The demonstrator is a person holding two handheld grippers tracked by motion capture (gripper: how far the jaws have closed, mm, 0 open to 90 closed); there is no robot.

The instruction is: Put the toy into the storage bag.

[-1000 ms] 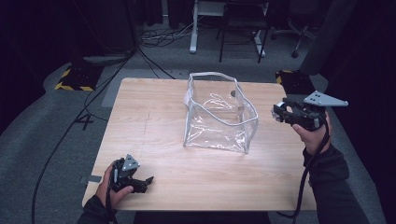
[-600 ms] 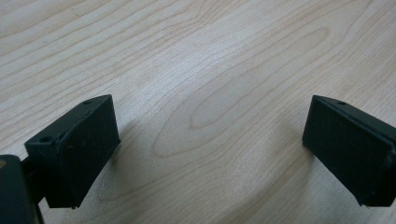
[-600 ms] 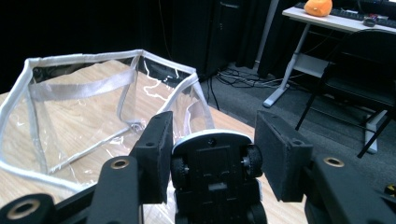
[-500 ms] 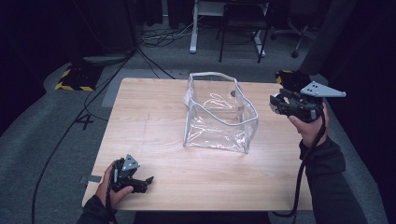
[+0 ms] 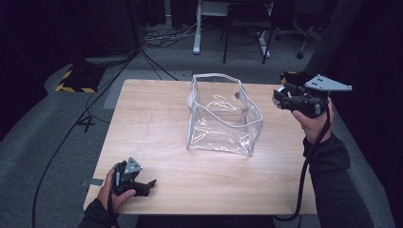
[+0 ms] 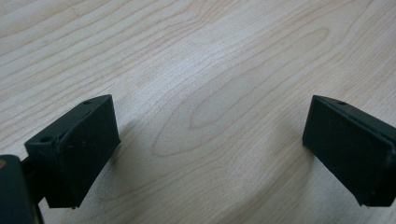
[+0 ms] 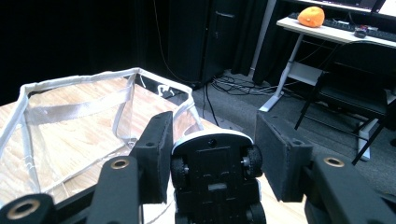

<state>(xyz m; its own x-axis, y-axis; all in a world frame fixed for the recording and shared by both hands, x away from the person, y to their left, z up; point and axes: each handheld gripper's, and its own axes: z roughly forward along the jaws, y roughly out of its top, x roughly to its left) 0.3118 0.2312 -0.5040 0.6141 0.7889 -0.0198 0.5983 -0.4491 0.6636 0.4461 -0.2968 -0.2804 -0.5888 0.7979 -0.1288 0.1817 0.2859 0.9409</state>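
The right gripper point(image 7: 212, 154) is held up off the table beside its right edge, and between its black, matte, block-shaped jaws sits a small toy car point(image 7: 213, 175) seen from below: a black plastic chassis with four little dark wheels and a white body edge curving over the top. The left jaw presses against the car's side; the right jaw looks slightly off it, though the angle makes that hard to judge. In the high view the same gripper point(image 5: 280, 99) carries its grey three-cornered plate on top, with a cable trailing down past the dark sleeve.

Just beyond it stands a clear plastic bag point(image 5: 223, 114), boxy and open-topped, with a white trimmed rim and glossy, wrinkled walls; it rests upright near the middle of the pale wood-grain table point(image 5: 157, 118). From the right gripper view the bag point(image 7: 74, 121) lies to the left of the jaws.

The left gripper point(image 5: 145, 184) rests low at the near left corner of the table, well apart from the bag, its jaws spread wide with bare wood grain between them point(image 6: 210, 140).

Behind the table are a dark floor with cables, a white-legged desk point(image 7: 327, 32) and an orange rounded object point(image 7: 312, 16) on it.
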